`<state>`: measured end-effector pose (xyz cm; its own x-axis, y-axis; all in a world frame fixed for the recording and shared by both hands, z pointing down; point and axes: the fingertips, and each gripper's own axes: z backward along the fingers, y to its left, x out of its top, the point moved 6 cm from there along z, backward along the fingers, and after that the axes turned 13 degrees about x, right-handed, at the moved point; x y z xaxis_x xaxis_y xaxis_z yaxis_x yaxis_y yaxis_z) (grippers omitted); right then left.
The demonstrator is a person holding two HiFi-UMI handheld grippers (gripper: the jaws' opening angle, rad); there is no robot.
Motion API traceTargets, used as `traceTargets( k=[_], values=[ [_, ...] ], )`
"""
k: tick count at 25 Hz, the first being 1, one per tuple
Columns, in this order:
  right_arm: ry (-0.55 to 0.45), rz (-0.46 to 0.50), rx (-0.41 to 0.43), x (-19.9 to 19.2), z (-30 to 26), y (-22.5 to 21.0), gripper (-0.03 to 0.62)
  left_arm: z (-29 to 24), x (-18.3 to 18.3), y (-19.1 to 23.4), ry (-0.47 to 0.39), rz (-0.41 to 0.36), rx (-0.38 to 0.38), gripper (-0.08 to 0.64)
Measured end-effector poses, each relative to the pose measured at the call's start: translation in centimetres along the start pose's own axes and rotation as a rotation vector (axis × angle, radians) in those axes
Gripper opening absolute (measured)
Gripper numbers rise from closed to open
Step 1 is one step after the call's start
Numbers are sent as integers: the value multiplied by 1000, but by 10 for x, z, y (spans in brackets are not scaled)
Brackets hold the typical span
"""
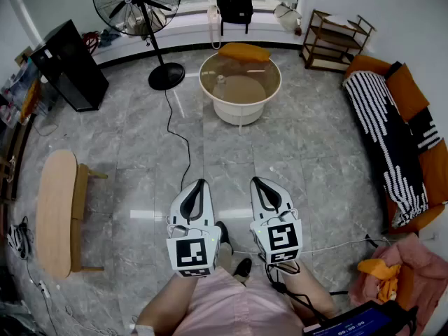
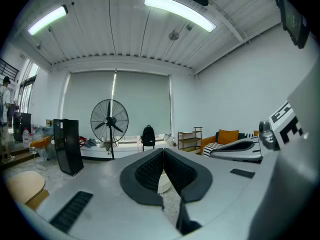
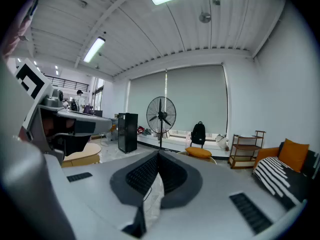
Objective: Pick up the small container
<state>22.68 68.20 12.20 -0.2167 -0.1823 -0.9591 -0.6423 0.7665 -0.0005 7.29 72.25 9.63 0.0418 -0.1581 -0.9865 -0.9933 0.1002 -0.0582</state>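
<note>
Nothing done yet: left gripper (image 1: 201, 183) and right gripper (image 1: 255, 181) both have jaws clenched on nothing, held over the floor, while the small container (image 1: 221, 80) sits untouched on the round glass surface (image 1: 278, 88), well apart from both, approach and grasp left.

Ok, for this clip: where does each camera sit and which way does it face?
Head view: on the person's head, facing forward and steeply down at the floor and a round table; the left gripper, right gripper and the person's legs show.
Left gripper view: rides the left gripper, looking along its shut, empty jaws toward the fan; the right gripper shows at right.
Right gripper view: rides the right gripper, along its shut, empty jaws toward the same fan; left gripper at left.
All three share the fan.
</note>
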Motion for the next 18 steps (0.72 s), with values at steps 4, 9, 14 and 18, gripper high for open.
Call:
traceTargets(
  k=[4,9,14,18],
  values=[
    [1,-1,-3,-5,-11,-8,0,-13,-7,2,8,4,11,12],
    [9,-19,4,-11,-27,-22,0,-33,-11,4,26,0,11,12],
    [2,-56,17,-15,-60,-39,80,-66,-20,12,54,-5,1,12],
    [20,-67,11,-15,-100,-55,143,-102,-22,29,74,6,0,12]
  ],
)
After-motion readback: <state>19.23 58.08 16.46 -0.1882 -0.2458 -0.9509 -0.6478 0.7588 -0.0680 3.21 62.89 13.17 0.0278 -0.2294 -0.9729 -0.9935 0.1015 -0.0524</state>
